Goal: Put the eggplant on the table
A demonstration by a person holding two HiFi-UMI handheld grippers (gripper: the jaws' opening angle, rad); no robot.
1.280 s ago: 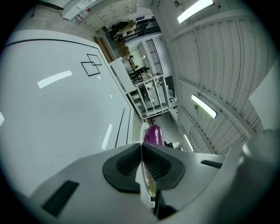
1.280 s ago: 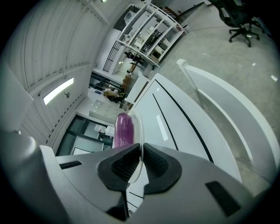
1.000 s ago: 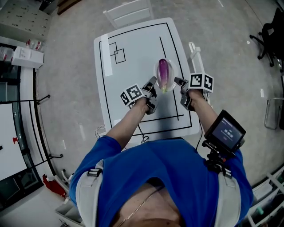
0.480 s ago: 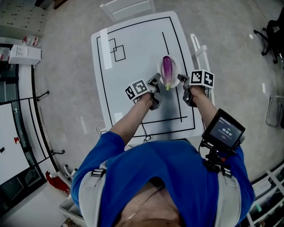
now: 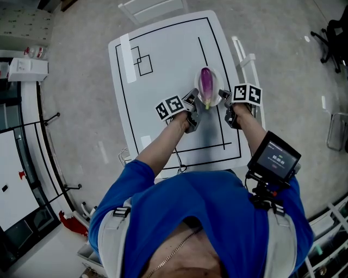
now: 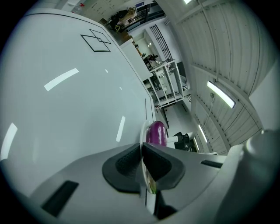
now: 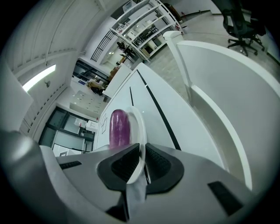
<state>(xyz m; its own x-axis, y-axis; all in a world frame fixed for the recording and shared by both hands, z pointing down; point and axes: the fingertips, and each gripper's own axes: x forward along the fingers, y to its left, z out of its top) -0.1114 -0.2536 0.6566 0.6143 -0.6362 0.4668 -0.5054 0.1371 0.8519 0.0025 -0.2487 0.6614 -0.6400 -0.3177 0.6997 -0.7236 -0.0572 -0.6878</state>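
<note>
A purple eggplant (image 5: 206, 83) with a green stem lies on a white plate (image 5: 215, 76) held over the right part of the white table (image 5: 163, 49). My left gripper (image 5: 194, 101) is shut on the plate's left rim and my right gripper (image 5: 222, 98) is shut on its right rim. In the left gripper view the eggplant (image 6: 156, 132) shows just past the plate (image 6: 142, 133) edge clamped between the jaws. The right gripper view has the eggplant (image 7: 118, 127) resting on the plate (image 7: 139, 127), whose rim sits between the jaws.
Black lines (image 5: 120, 81) frame the table top, with two small overlapping squares (image 5: 142, 62) at the far left. A white chair (image 5: 247, 59) stands against the table's right side and another (image 5: 152, 8) at its far end. A black office chair (image 5: 334, 38) is at right.
Both grippers have carried the plate with the eggplant a little farther from me over the table. Their grip on the rim is unchanged.
</note>
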